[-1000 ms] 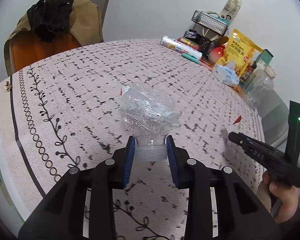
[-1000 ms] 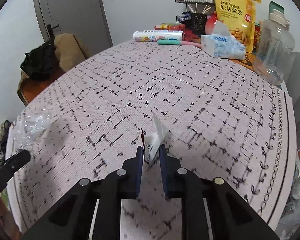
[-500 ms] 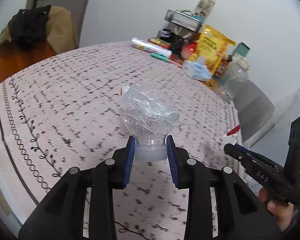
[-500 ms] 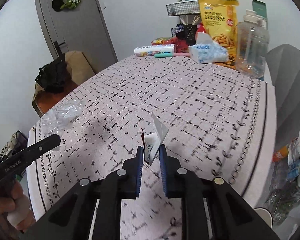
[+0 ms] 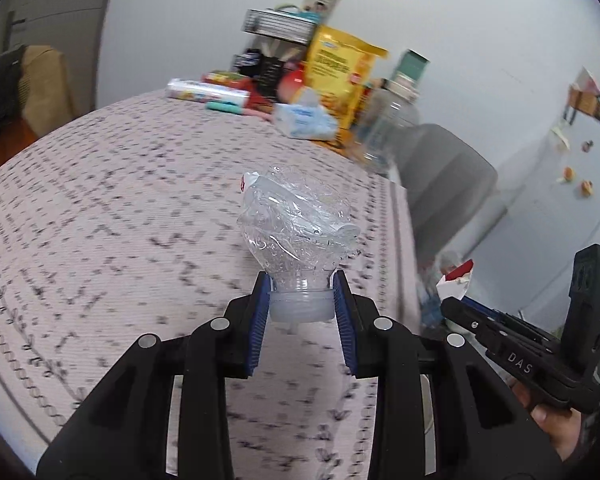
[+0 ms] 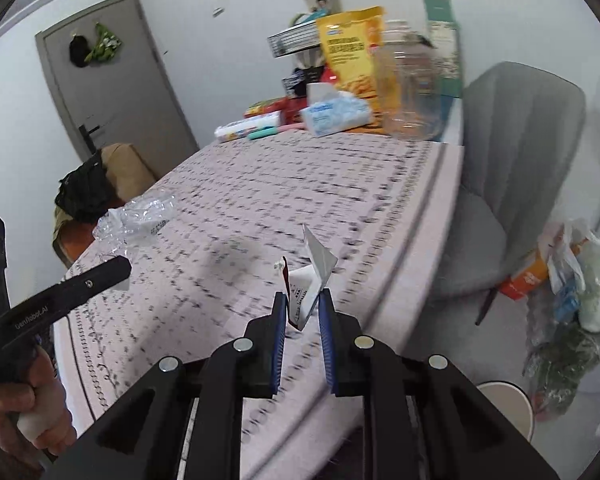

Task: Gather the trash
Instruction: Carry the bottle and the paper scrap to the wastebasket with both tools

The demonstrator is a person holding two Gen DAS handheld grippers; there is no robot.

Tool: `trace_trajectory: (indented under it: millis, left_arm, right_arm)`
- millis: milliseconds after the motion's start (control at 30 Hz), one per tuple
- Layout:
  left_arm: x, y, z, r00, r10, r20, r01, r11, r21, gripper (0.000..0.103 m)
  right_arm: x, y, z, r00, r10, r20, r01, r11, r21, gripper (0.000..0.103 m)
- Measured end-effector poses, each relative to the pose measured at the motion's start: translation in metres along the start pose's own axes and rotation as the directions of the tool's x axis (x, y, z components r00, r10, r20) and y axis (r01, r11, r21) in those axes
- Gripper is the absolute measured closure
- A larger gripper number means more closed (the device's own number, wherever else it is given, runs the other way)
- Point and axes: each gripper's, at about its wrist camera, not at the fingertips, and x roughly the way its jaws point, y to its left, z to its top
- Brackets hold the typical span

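Left gripper (image 5: 302,300): blue-padded jaws clamped on the white screw cap and neck of a crushed clear plastic bottle (image 5: 296,220), which is held clear of the pink patterned tabletop (image 5: 100,220), body pointing away from the camera, crumpled into a compact wad with a scrap of red-and-white label at its upper left. Right gripper (image 6: 304,312): jaws closed on a torn white paper wrapper with red print (image 6: 306,284), a folded triangular flap standing up above the pads; it hangs over the tabletop's right edge. Both pieces of trash are therefore in hand and off the surface. Judged step: carry phase, pick-up finished, drop-off not yet done. In the right wrist view, a heap of bagged rubbish (image 6: 568,320) lies on the floor beyond the right edge, beside a grey upholstered chair (image 6: 512,184), and the rim of a pale round bin (image 6: 508,404) shows just below it; this looks the likely destination, though I cannot confirm it. The next move would call for bringing each gripper over the bin mouth and letting go only once above it; the light wrapper may drift or cling to a pad. Far edge of the tabletop holds a yellow snack bag (image 5: 342,80), a tissue pack (image 5: 306,120) and a clear jar (image 6: 410,96), apparently not trash.
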Motion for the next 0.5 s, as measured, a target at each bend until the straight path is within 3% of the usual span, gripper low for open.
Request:
trace_trajectory:
  millis: [500]
  left_arm:
    - [0.053, -0.124, -0.015, 0.981, -0.145, -0.128, 0.168, 0.968, 0.188, 0.072]
  right_arm:
    - [-0.036, -0.133, -0.052, 0.987, -0.160, -0.029, 0.163, 0.964, 0.209, 0.086]
